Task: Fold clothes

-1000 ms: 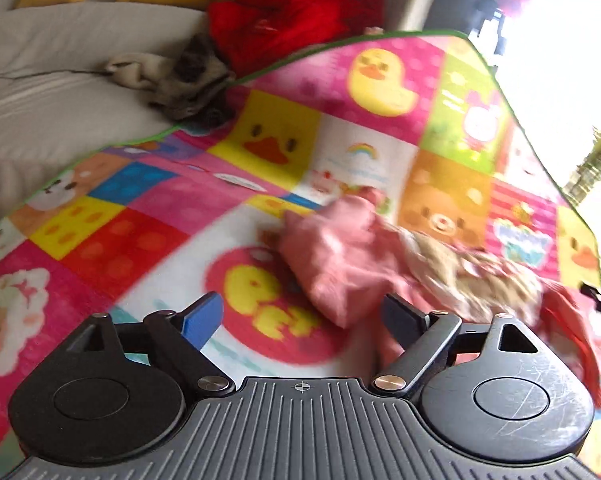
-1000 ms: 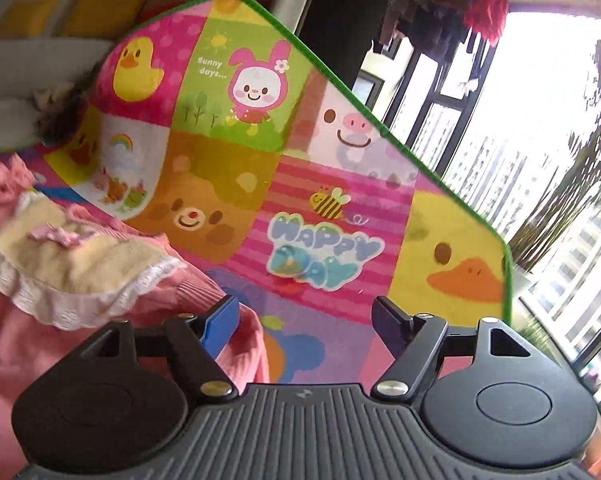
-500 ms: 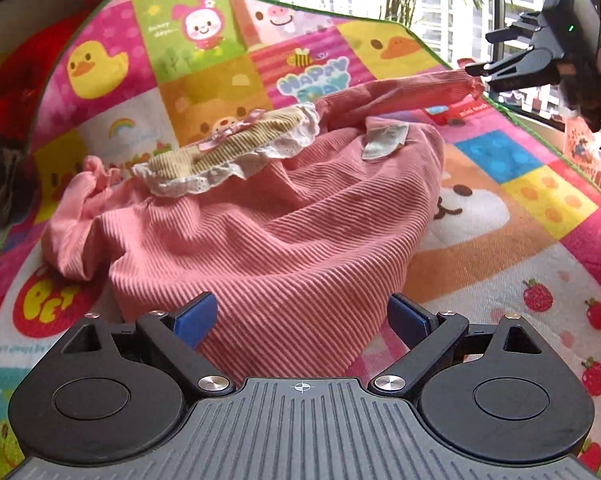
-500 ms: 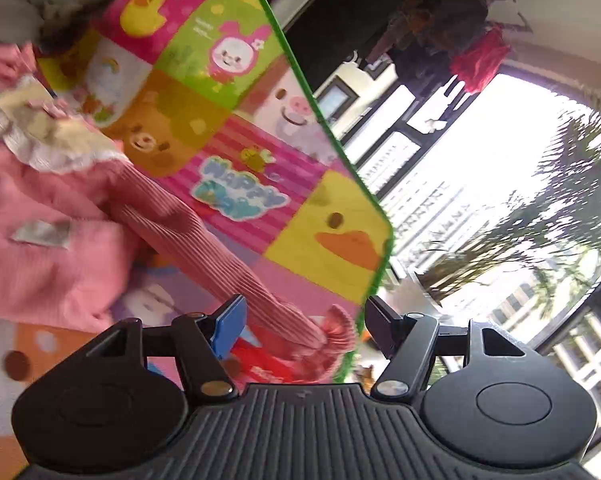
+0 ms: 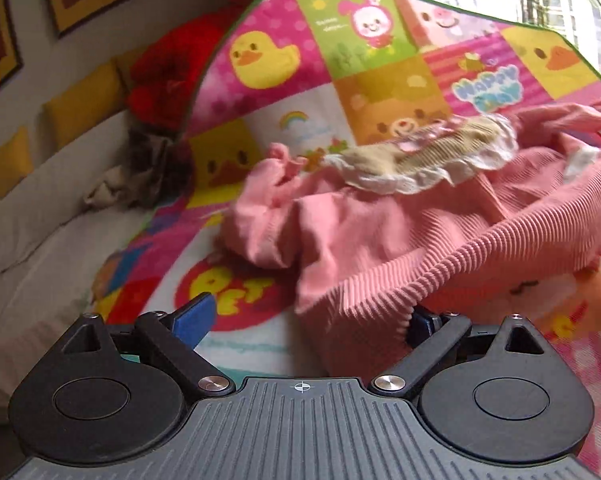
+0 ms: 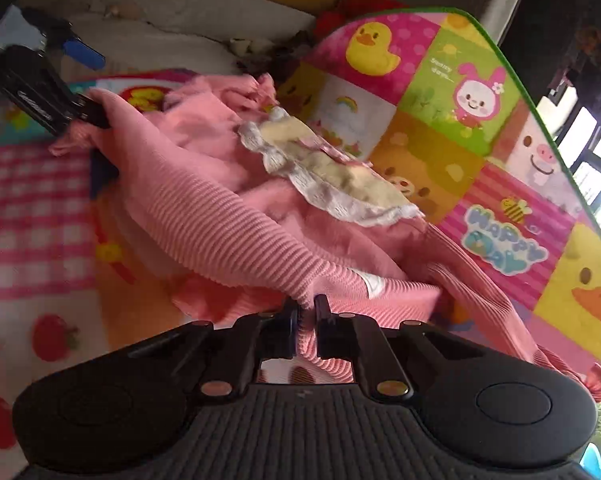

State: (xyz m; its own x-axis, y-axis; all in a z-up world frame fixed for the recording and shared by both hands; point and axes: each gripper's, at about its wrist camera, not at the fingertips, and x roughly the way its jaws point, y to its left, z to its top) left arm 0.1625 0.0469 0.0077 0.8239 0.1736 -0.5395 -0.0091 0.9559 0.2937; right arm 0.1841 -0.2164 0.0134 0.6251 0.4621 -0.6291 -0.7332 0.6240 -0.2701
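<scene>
On the play mat [image 6: 428, 92] I read "HAPPY DAY" [image 6: 504, 240] in the striped square under the bee, diagonally below the pink bunny [image 6: 478, 94]; smaller lettering beside the bunny is too small to make out.

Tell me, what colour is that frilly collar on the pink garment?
The collar is cream-yellow with a white lace edge, clearest in the right wrist view.

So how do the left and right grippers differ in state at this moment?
The right gripper is shut on the pink dress, pinching its ribbed hem. The left gripper is open, jaws wide apart, with the hem lying across its right finger, not clamped. Both are at the same hem, above the cartoon play mat.
</scene>
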